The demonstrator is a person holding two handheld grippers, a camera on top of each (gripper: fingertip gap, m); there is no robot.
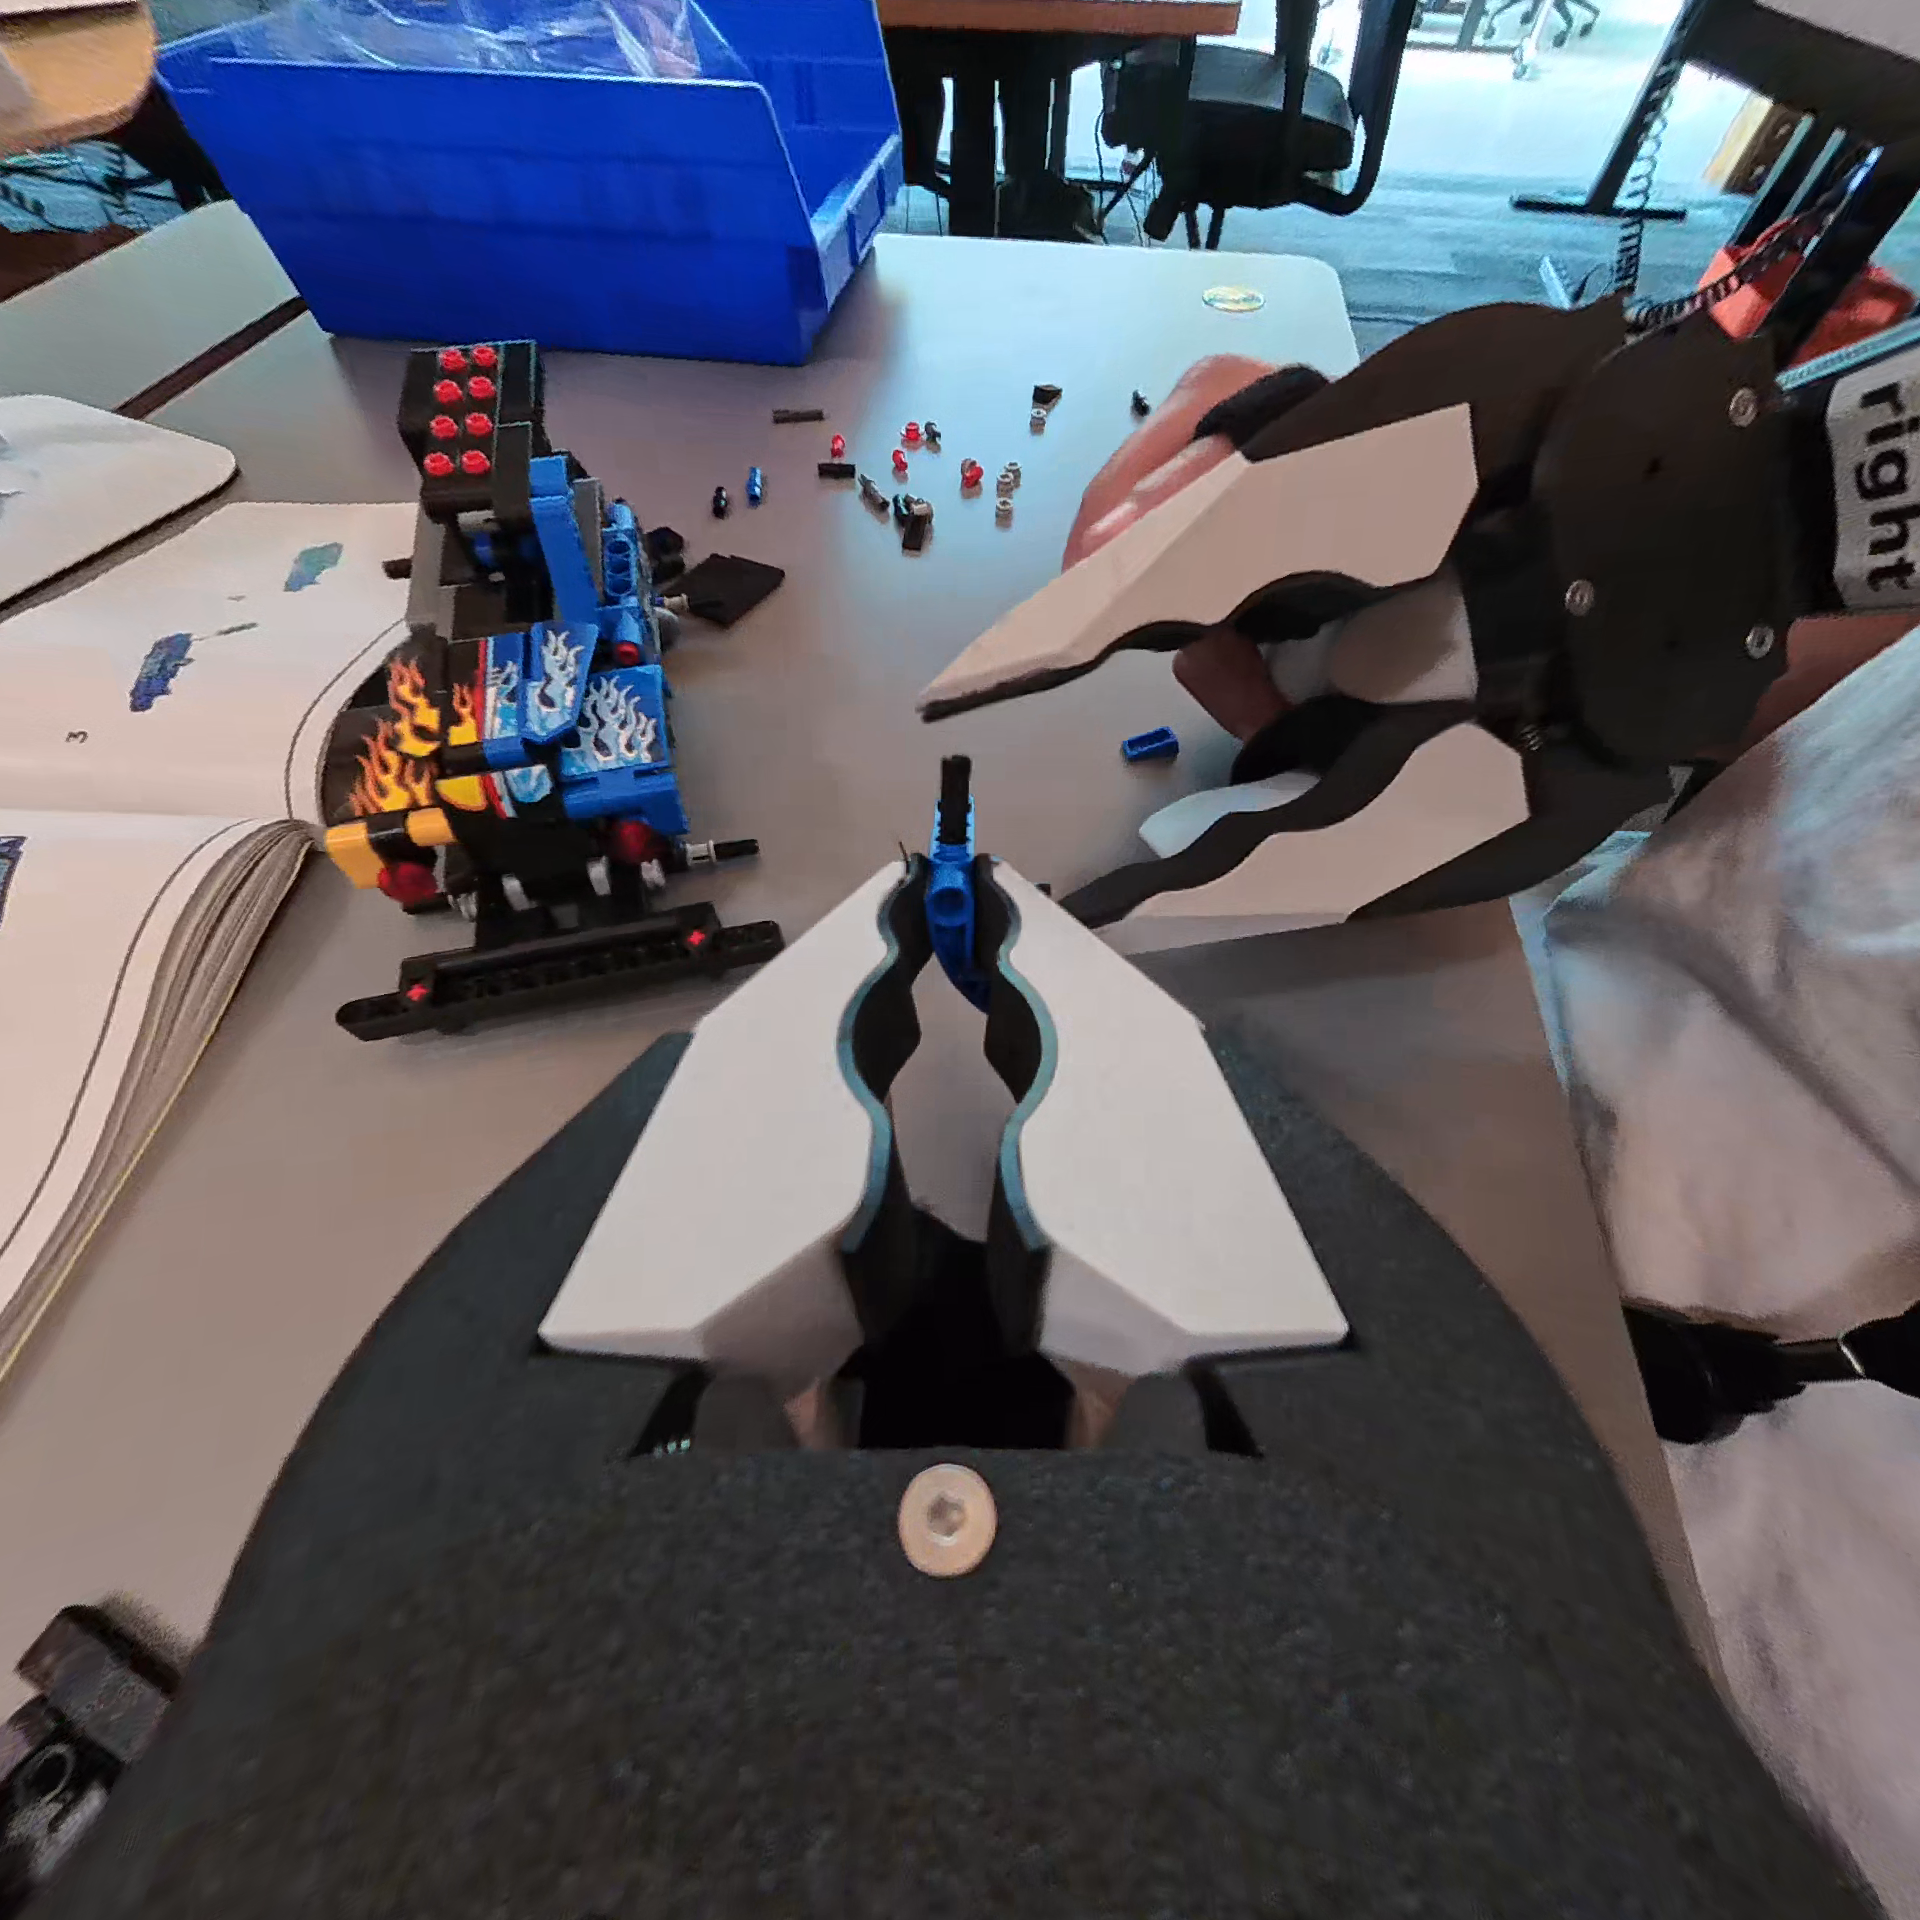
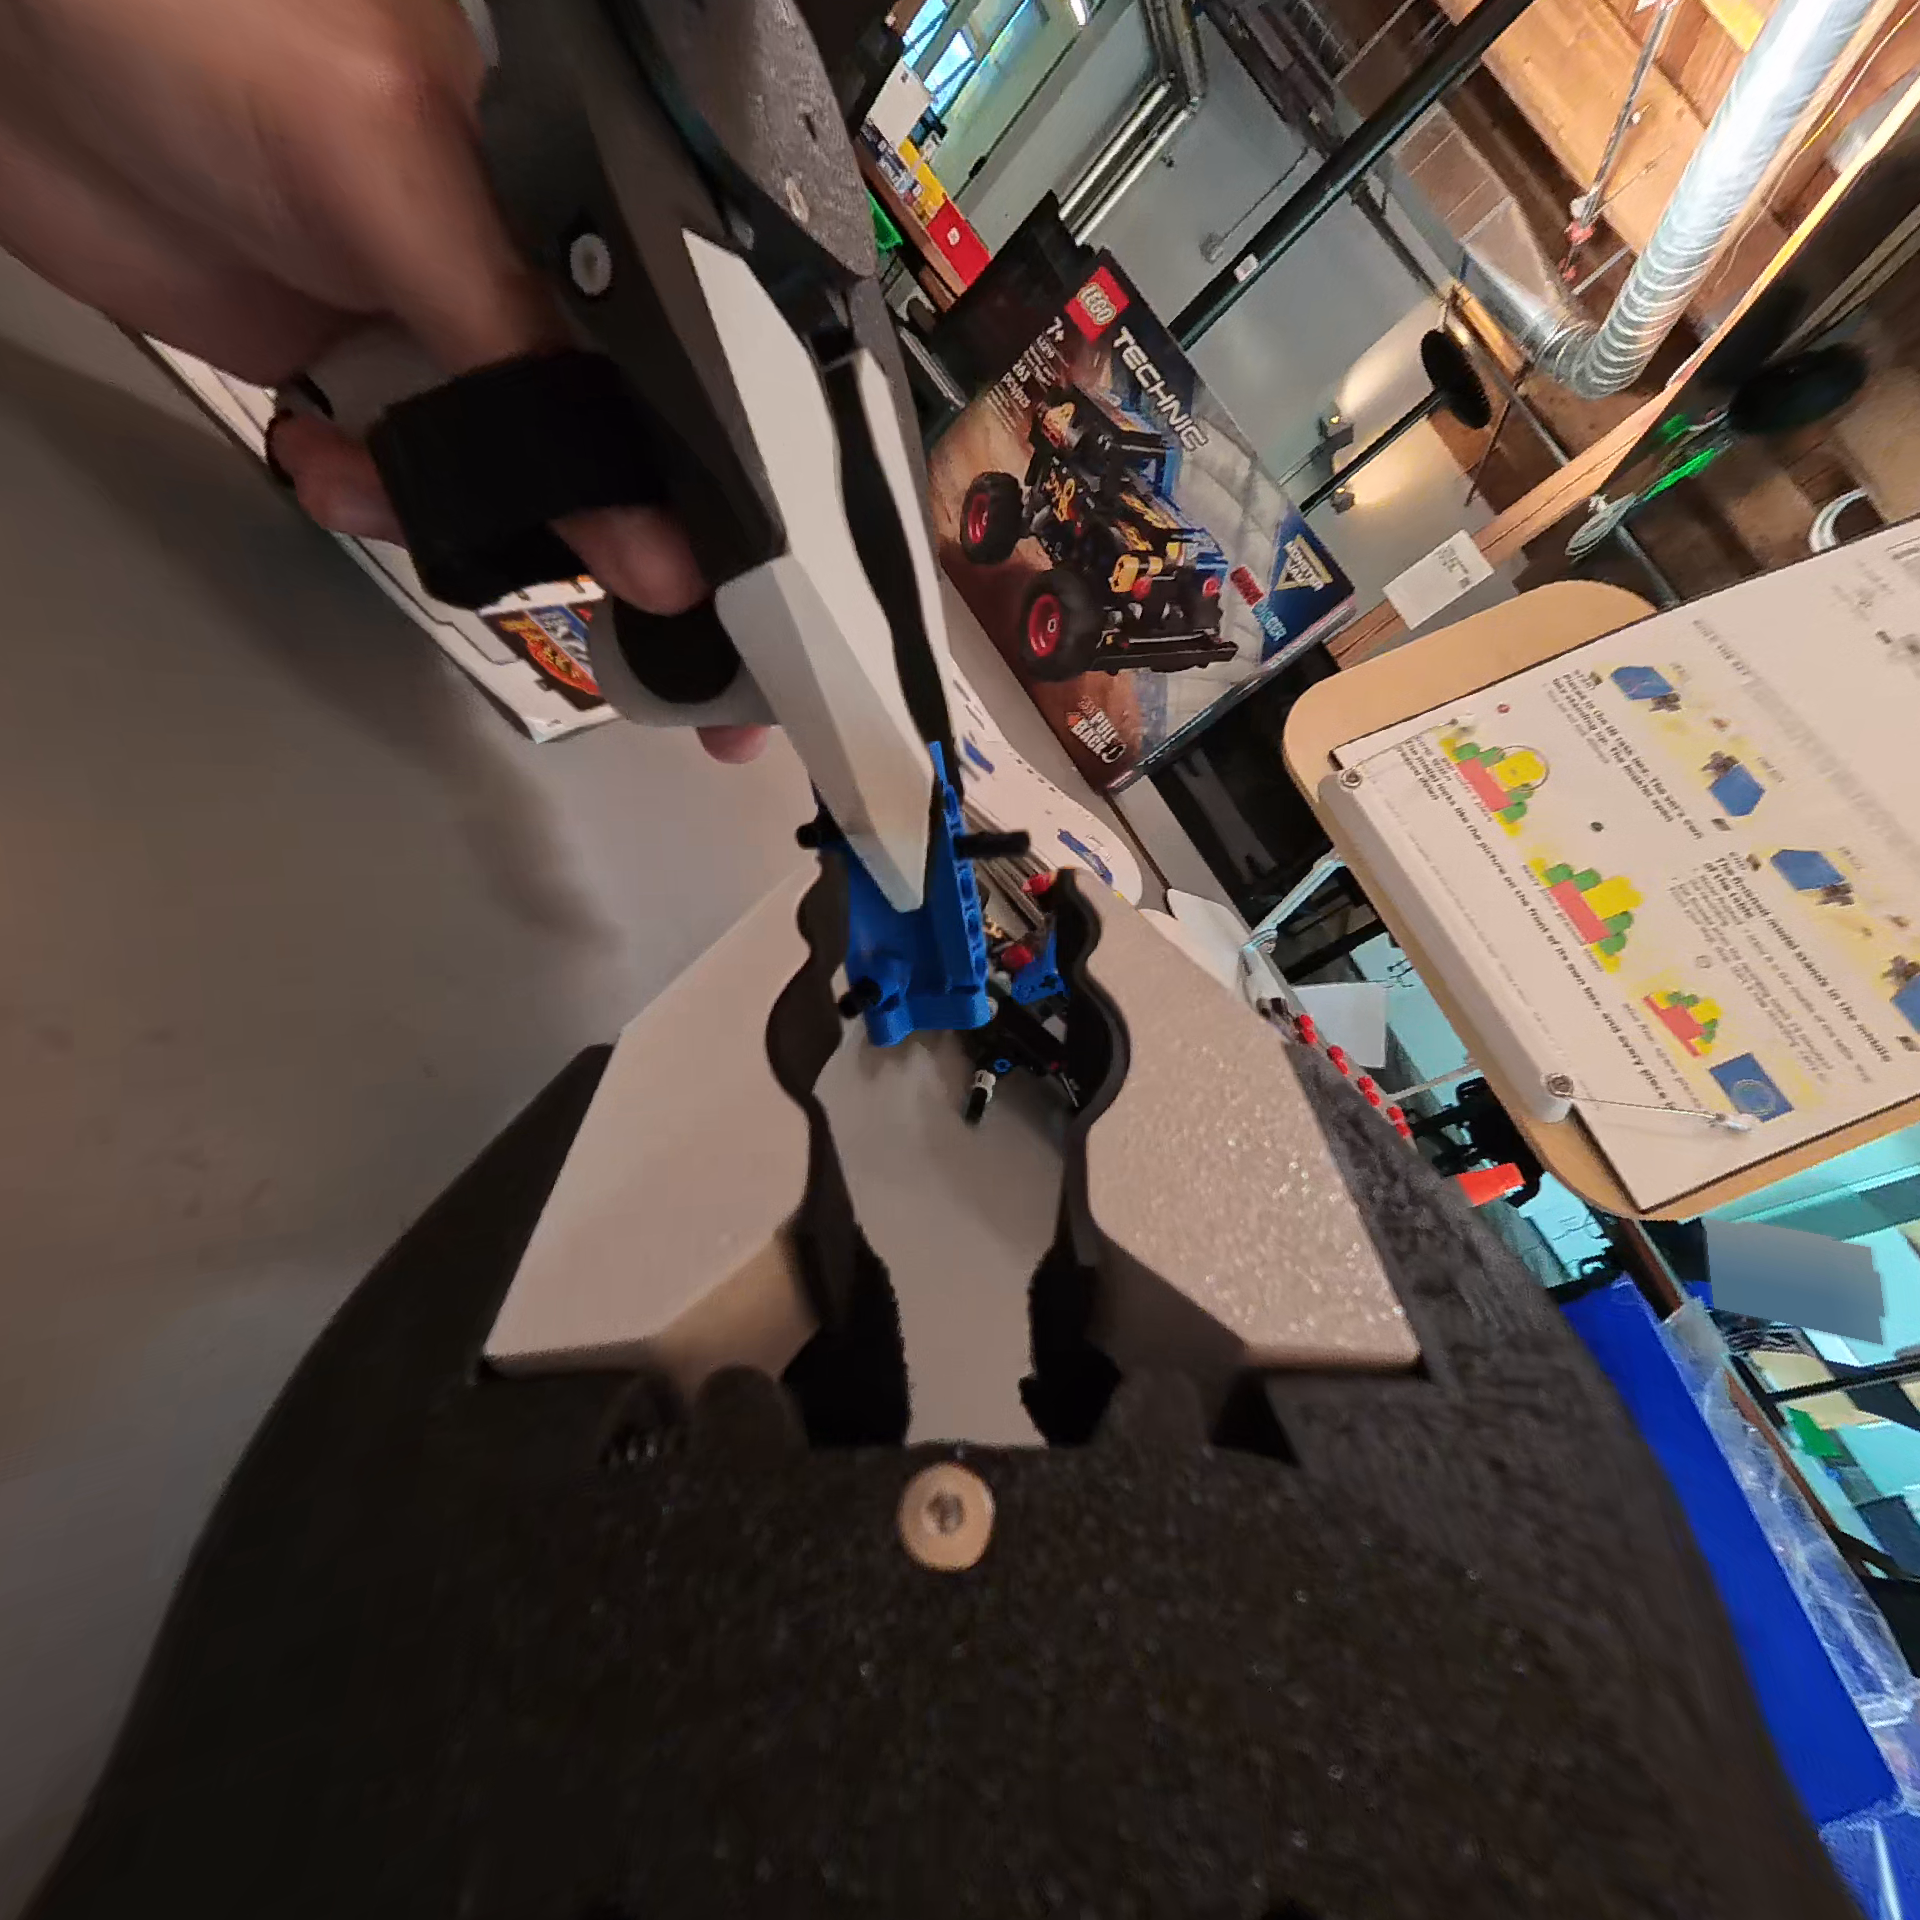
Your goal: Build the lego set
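My left gripper (image 1: 948, 883) is shut on a small blue Technic piece (image 1: 951, 899) with a black pin (image 1: 954, 790) sticking out past the fingertips. My right gripper (image 1: 997, 805) comes in from the right, open, with its jaws on either side of the pin. In the right wrist view my right gripper (image 2: 940, 904) is open and empty. The blue piece (image 2: 914, 966) sits in its gap, held from above by the left gripper (image 2: 914, 831). The partly built blue and black truck (image 1: 509, 707) with flame stickers stands on the grey table (image 1: 312, 1143) to the left.
Several loose red, black and grey small parts (image 1: 904, 468) lie behind the grippers, with a small blue brick (image 1: 1148, 744) and a black panel (image 1: 727, 587). An open instruction booklet (image 1: 156, 779) lies left. A blue bin (image 1: 540, 177) stands at the back. The set's box (image 2: 1122, 520) and a board with a printed sheet (image 2: 1662, 883) stand beyond. Left and right tips are no more than a few centimetres apart. The small blue brick (image 1: 1148, 744) lies around 12 cm away from my left fingertips.
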